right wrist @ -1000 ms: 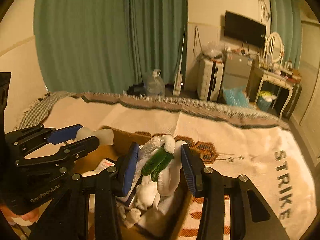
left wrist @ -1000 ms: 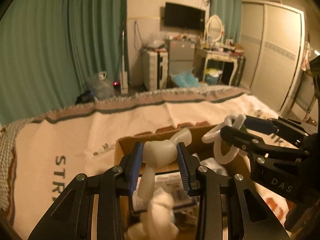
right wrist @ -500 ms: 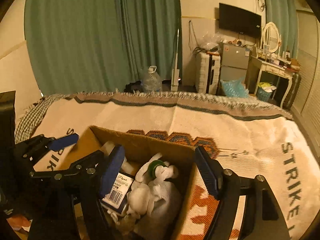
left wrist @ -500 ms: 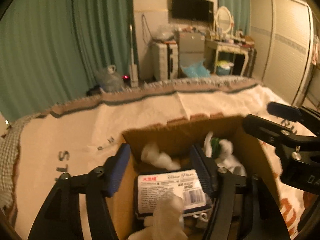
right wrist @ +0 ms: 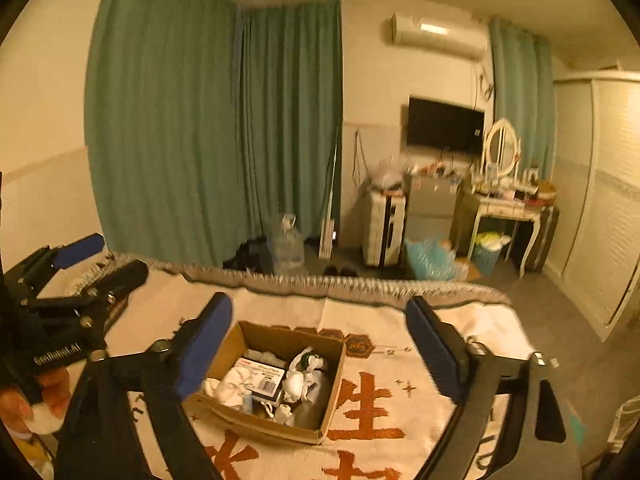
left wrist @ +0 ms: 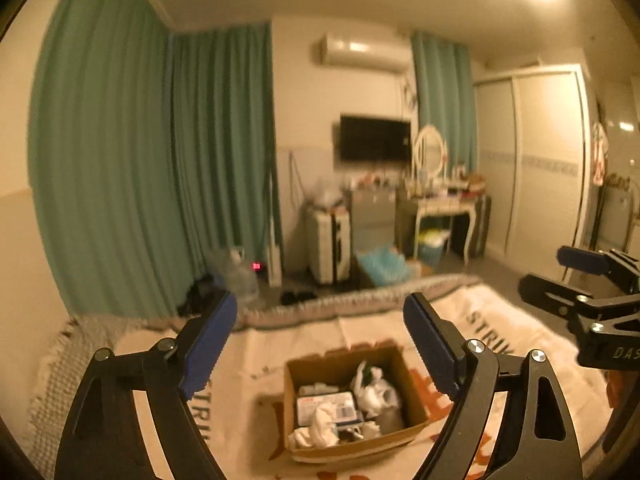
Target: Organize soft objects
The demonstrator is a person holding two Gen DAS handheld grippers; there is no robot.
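Observation:
A brown cardboard box [left wrist: 416, 404] [right wrist: 334, 384] sits on the blanket-covered bed. In it lie white soft toys [left wrist: 374, 390] [right wrist: 304, 378], one with a green part, and a flat tissue pack [left wrist: 326, 406] [right wrist: 260, 374]. My left gripper [left wrist: 320, 336] is open and empty, raised well above and behind the box. My right gripper [right wrist: 320, 332] is open and empty, also raised above the box. Each gripper shows at the edge of the other's view.
The bed carries a cream blanket [right wrist: 380, 420] with orange characters and a grey fringe [right wrist: 360, 284]. Beyond it are green curtains [right wrist: 200, 140], a water jug [right wrist: 288, 248], a white cabinet [right wrist: 384, 228], a dressing table [right wrist: 508, 208] and a wardrobe [right wrist: 600, 200].
Both grippers let go of their soft toys into the box, opened wide, then lifted up and back away from the box.

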